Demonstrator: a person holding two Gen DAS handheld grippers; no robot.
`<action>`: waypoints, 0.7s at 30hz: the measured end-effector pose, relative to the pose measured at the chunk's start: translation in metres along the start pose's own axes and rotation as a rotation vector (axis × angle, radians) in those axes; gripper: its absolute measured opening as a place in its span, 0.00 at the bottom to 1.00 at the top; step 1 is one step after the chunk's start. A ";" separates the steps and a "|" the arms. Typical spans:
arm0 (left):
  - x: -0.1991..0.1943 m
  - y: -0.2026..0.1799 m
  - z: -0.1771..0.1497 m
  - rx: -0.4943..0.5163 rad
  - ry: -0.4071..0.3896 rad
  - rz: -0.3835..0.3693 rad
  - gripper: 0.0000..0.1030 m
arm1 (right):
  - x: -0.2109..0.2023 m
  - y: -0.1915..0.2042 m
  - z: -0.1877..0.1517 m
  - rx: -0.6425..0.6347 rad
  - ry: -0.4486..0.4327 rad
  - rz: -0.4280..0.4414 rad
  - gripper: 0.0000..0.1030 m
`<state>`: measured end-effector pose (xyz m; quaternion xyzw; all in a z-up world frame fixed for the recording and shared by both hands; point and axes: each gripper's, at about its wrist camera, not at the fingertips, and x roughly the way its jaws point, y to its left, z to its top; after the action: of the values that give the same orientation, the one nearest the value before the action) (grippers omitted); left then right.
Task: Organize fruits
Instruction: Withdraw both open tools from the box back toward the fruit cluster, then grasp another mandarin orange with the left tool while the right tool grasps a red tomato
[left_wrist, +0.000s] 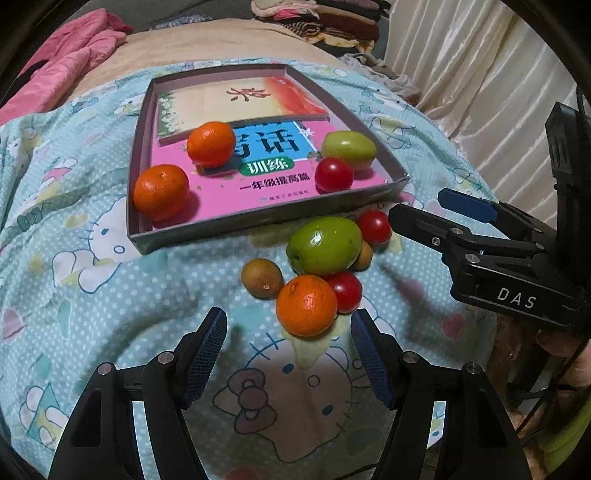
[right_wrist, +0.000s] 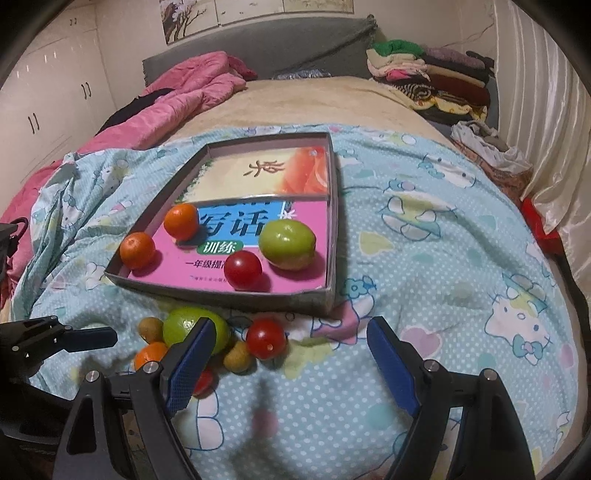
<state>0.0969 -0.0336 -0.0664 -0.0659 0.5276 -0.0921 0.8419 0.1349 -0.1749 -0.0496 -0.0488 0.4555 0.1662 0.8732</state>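
On the bed, a blue cartoon-print blanket carries a shallow cardboard box with two books lying flat inside it. Four fruits sit on the pink book in the box: two oranges at its left side, the nearer orange against the box's front left corner and the farther orange just behind it, and at the right side a green fruit with a red tomato touching its front.

Just outside the front wall of the box, a loose cluster of fruit lies on the blanket. A large green fruit sits in the middle, with a red tomato to its right, a small brown fruit tucked at its lower right, a second brown fruit to its left, an orange in front, and another red tomato touching that orange.

The left gripper hovers low over the blanket with its fingers spread and nothing between the pads; the loose orange lies just beyond the fingertips, nearer the right one. The right gripper also has its fingers spread wide and empty, hanging over the blanket to the right of the cluster; its left finger overlaps the large green fruit in the right wrist view.
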 end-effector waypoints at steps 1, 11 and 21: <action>0.001 0.000 0.000 -0.002 0.006 -0.004 0.69 | 0.001 0.000 0.000 -0.002 0.004 0.001 0.81; 0.010 -0.002 -0.001 0.004 0.025 -0.014 0.69 | 0.012 0.000 -0.004 -0.001 0.059 0.018 0.68; 0.018 0.000 0.000 -0.001 0.033 -0.031 0.59 | 0.031 0.001 -0.006 0.018 0.125 0.104 0.38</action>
<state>0.1047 -0.0379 -0.0823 -0.0729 0.5404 -0.1062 0.8315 0.1466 -0.1679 -0.0778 -0.0273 0.5127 0.2039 0.8336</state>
